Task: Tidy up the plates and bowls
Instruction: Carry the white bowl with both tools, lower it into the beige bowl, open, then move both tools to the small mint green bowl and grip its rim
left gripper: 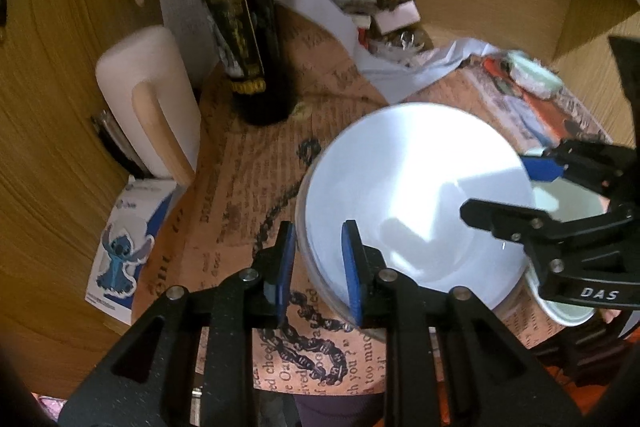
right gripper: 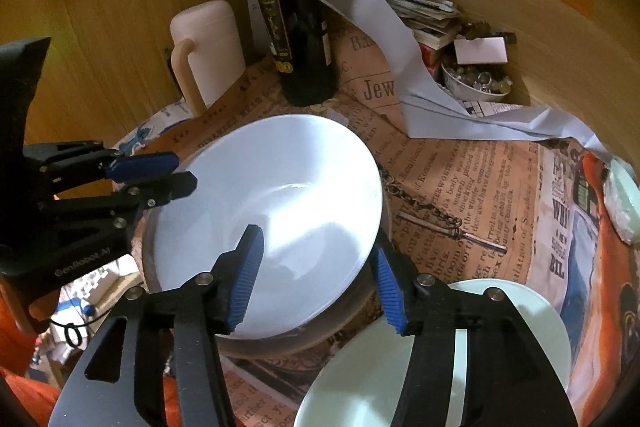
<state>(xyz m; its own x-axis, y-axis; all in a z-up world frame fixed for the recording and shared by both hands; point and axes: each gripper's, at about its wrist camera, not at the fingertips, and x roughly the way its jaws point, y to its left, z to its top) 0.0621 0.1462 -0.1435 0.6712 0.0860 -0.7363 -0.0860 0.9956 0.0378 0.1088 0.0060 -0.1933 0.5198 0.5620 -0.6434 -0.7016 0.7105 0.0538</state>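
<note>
Seemingly unpinched, white bowl's [right gripper: 272,195] rim between right gripper's [right gripper: 320,275] jaws.

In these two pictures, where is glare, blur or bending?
Left wrist view: strong glare whitens the white bowl; the dark bottle is blurred. Right wrist view: sharper, softer sheen in that bowl. Both views: fisheye bends the wooden walls, dark corners.

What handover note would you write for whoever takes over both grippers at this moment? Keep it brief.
Left gripper: open, straddling one side of the rim of the white bowl, not clamped.
Right gripper: open, straddling the opposite side of the rim.
Done: white bowl sits nested in the grey bowl on the newsprint cloth.
Left: back both grippers off; the pale green plate beside the stack probably still needs placing.
</note>
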